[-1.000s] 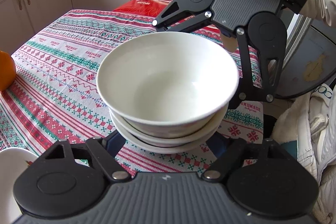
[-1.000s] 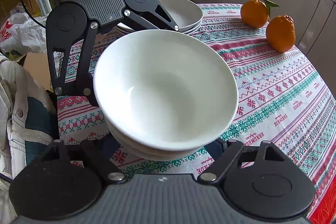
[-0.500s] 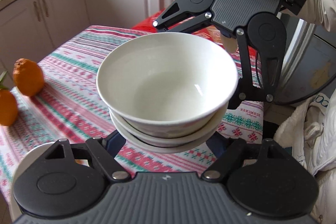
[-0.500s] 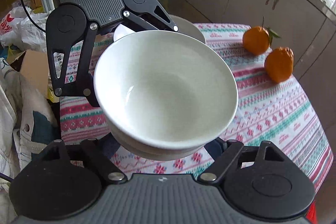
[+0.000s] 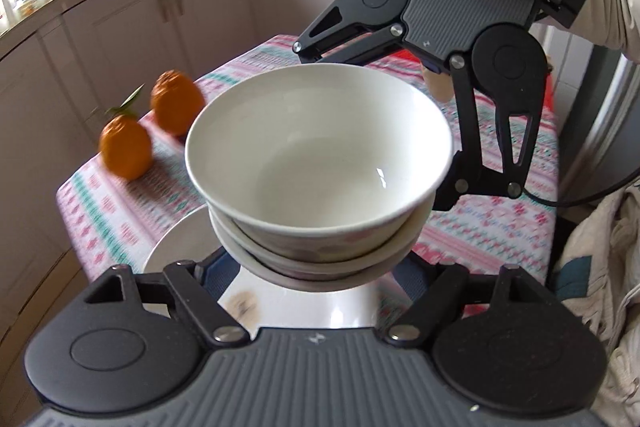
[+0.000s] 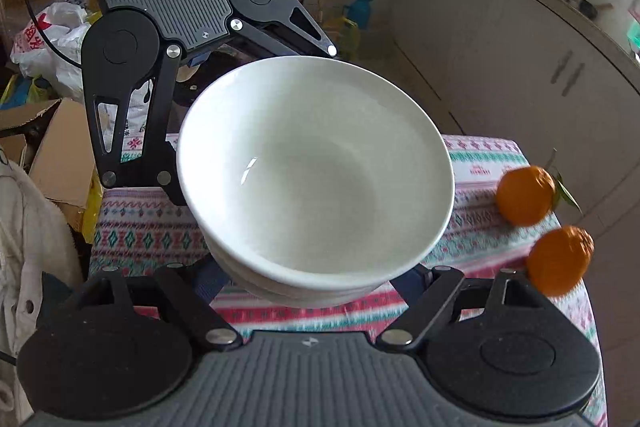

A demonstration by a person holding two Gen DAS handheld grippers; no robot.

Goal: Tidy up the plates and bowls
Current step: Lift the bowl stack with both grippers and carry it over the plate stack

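Left wrist view: jaws of left gripper (image 5: 320, 267) part-open, clamped on near side of bowl stack (image 5: 320, 163); right gripper (image 5: 442, 147) clamped on far side. Stack airborne over tablecloth (image 5: 500, 227), above white plate (image 5: 184, 251); oranges (image 5: 152, 131) far left.

Right wrist view: same two-sided hold, stack (image 6: 316, 167) clear of table. Step: carrying stack. Next: level descent onto plate, both grips released together.

Two oranges (image 5: 152, 131) are seen side by side near one edge of a patterned tablecloth (image 5: 500, 227), one bearing a green leaf (image 6: 564, 191). Pale cabinets (image 5: 132, 27) are ranged behind, under a cluttered counter. Cardboard boxes (image 6: 60, 151) and plastic bags (image 6: 52, 39) are piled beside the table.
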